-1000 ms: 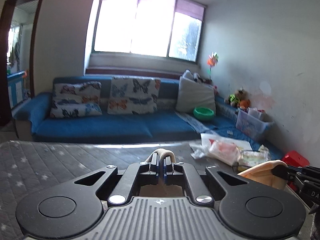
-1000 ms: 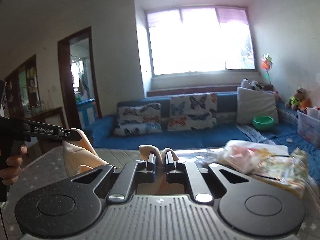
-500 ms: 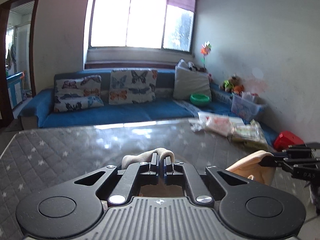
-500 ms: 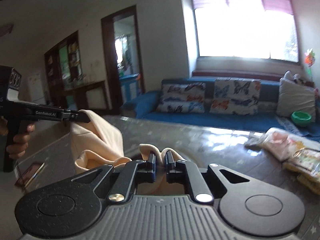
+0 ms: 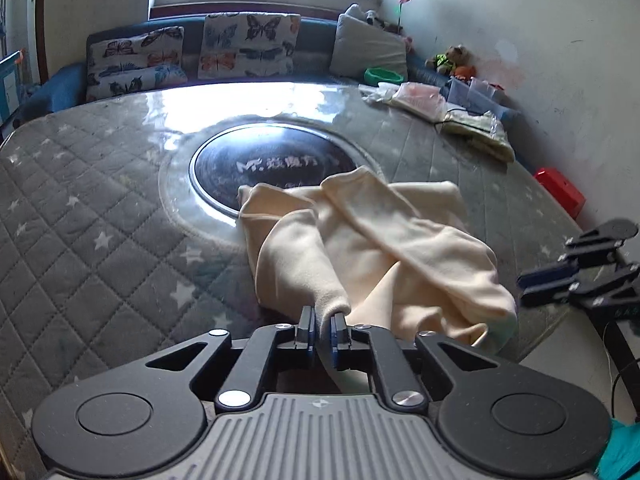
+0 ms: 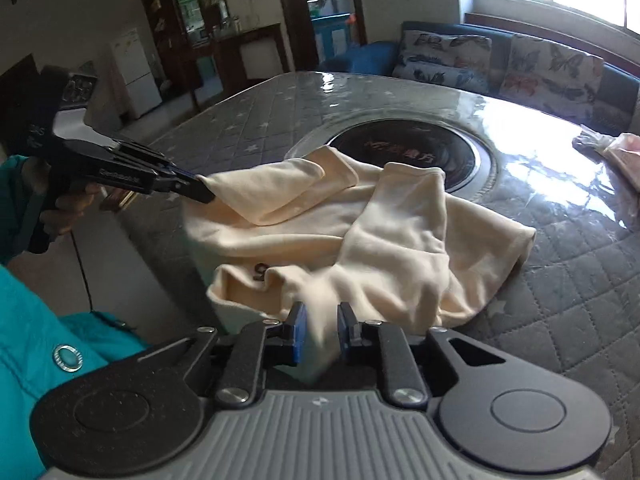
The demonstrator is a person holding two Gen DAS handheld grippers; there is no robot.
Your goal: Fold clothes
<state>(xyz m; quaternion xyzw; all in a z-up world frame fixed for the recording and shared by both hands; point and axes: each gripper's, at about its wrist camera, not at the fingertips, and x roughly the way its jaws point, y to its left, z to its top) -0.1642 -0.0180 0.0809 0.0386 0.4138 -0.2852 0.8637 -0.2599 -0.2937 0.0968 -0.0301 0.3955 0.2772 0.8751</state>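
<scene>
A cream garment point(image 5: 372, 240) lies crumpled on the grey quilted table point(image 5: 100, 200), near its front edge; it also shows in the right wrist view point(image 6: 392, 248). My left gripper point(image 5: 322, 330) is shut on a fold of the cream garment, seen from the side in the right wrist view point(image 6: 200, 192). My right gripper point(image 6: 320, 332) has its jaws parted a little, with blurred cloth still between the pads; it appears at the right in the left wrist view point(image 5: 536, 286), just clear of the cloth.
A round black glass inset point(image 5: 276, 168) sits mid-table beyond the garment. Plastic bags point(image 5: 472, 120) lie at the far right corner. A blue sofa with butterfly cushions point(image 5: 248, 44) stands behind. A red box point(image 5: 560, 192) is on the floor to the right.
Both grippers have tilted down and lowered the garment onto the table. The right gripper's jaws have parted from their shut hold.
</scene>
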